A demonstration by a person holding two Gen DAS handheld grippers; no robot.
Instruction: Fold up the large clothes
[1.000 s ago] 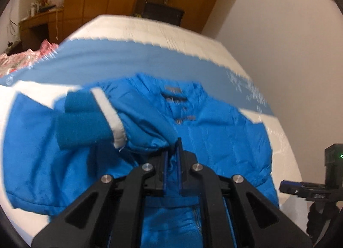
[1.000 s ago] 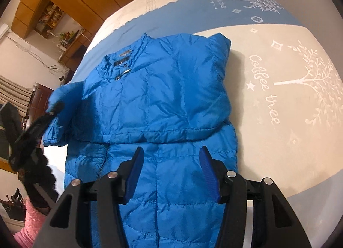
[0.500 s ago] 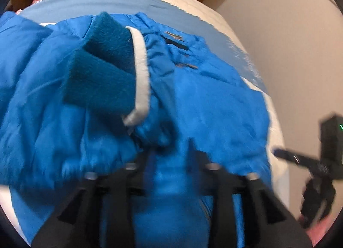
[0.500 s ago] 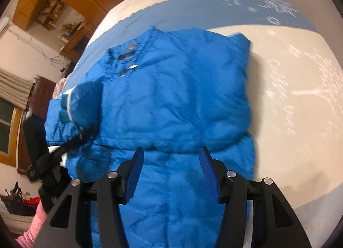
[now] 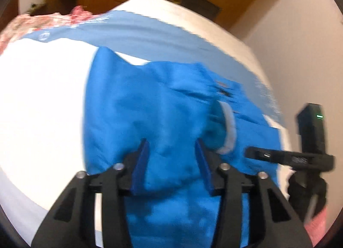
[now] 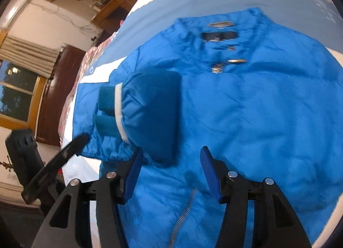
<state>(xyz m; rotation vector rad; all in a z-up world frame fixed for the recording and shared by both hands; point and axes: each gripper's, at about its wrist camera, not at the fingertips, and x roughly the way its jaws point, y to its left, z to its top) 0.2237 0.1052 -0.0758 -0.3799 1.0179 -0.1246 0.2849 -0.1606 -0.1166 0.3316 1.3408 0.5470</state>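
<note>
A blue padded jacket (image 6: 246, 102) lies front-up on the bed (image 5: 42, 89), collar at the far end and hem towards the near edge, over a sheet with a blue band (image 5: 137, 33). One second ago the left gripper (image 5: 171, 162) was clenched on the left sleeve (image 6: 150, 110) and carrying it inward; half a second ago the fingers were already parting. Now both blue pads (image 5: 140, 162) stand wide apart with only loose fabric between them, so the sleeve is released. In the right wrist view it rests folded across the left chest, with its knit cuff (image 6: 107, 110) and white trim pointing left, back towards the sleeve's own side. The left gripper is also seen at the left margin of that view, drawn clear of the cloth.

The right gripper (image 6: 169, 170) hovers over the lower front near the zip (image 6: 184, 211), fingers spread, grasping nothing, as in both earlier views.

Judged from this layout, the left-sleeve fold is complete. The right side appears already tucked in, though its edge is blurred here. The likely remaining step is to bring the hem up towards the collar. The puffy filling may spring the sleeve open.

A patterned red cloth (image 5: 42, 22) lies at the far left of the bed.
</note>
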